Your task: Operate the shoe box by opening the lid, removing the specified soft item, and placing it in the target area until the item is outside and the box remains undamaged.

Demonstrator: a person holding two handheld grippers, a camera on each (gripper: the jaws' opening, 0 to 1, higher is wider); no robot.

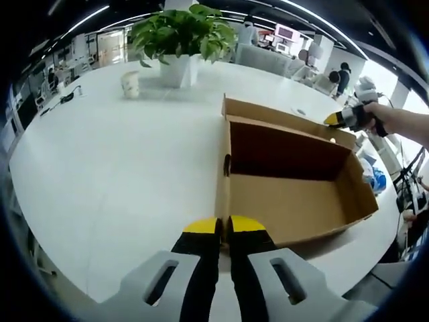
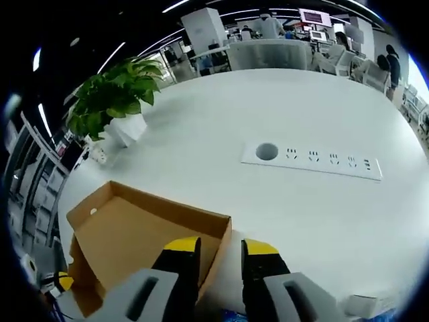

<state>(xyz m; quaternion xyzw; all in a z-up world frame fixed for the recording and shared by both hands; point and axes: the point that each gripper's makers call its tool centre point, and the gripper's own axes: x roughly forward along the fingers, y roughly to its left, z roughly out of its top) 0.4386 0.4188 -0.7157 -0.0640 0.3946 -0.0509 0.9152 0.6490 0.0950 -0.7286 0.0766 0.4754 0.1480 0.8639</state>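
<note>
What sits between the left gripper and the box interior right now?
Nothing visible. The left gripper sits at the near wall of the shoe box, jaws nearly shut. The lid is off and the interior is exposed. No soft item can be made out inside. The right gripper is at the far rim.

Matt brown cardboard shoe box on a smooth, seemingly glossy white table.

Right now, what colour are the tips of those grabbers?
Yellow tips on black fingers, clearest in the left gripper view.
</note>
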